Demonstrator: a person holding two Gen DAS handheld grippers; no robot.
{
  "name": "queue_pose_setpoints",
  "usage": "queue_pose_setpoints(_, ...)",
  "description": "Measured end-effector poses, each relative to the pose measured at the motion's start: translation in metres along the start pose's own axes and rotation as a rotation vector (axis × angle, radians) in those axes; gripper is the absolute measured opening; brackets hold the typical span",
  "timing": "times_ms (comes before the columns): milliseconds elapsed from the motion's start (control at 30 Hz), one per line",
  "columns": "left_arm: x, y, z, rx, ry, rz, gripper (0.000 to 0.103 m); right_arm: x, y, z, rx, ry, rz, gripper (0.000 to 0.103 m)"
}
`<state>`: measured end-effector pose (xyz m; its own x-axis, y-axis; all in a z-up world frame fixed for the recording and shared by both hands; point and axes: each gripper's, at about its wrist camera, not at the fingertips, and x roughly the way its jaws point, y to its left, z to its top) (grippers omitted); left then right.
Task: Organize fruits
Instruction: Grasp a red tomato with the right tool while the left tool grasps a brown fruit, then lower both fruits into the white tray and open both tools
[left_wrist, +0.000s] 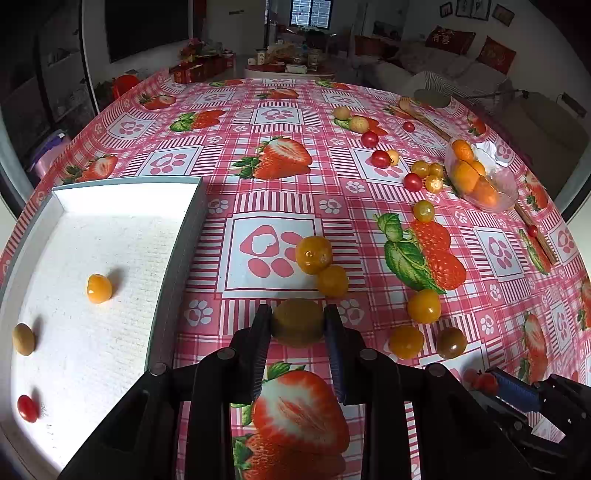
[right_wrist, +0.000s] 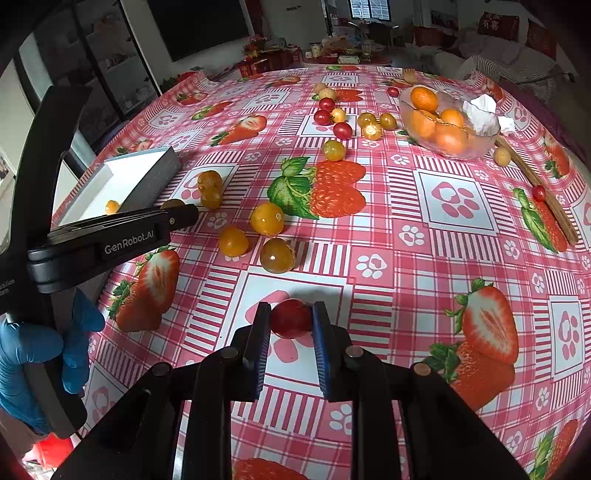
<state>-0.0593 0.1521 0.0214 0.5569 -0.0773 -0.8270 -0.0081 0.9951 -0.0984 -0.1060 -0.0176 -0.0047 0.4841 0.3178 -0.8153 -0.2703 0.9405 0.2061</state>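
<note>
My left gripper (left_wrist: 297, 317) is shut on an olive-green cherry tomato (left_wrist: 297, 326) that rests on the strawberry tablecloth, just right of the white tray (left_wrist: 177, 258). The tray holds a yellow tomato (left_wrist: 99, 288), an olive one (left_wrist: 23, 339) and a red one (left_wrist: 27, 408). My right gripper (right_wrist: 291, 314) is shut on a red cherry tomato (right_wrist: 291, 321) on the cloth. Yellow tomatoes (left_wrist: 314, 254) lie just beyond the left gripper, and others (right_wrist: 277, 255) lie ahead of the right one.
A glass bowl (right_wrist: 476, 149) of oranges stands at the far right beside crumpled tissue (right_wrist: 484, 110). A wooden stick (right_wrist: 535, 192) lies along the right edge. Several red and yellow tomatoes (right_wrist: 334, 150) are scattered mid-table. A blue-gloved hand (right_wrist: 37, 354) holds the left gripper.
</note>
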Motion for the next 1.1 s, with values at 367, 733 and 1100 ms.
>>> queue_pose_setpoints(367,-0.057,0.006,-0.029,0.006,-0.050,-0.078,0.030,-0.031,-0.016,-0.013,0.040,-0.021,-0.002,0.024)
queue_pose_setpoints(733,-0.103,0.062,-0.060,-0.035,-0.092,-0.024,0.030,-0.053,0.012,-0.006,0.011,-0.029,0.046,0.024)
queue_pose_setpoints(1100,-0.119,0.139,-0.084,-0.125,-0.101,0.078,0.030,-0.045,0.089,0.014,-0.095,0.002,0.135,0.024)
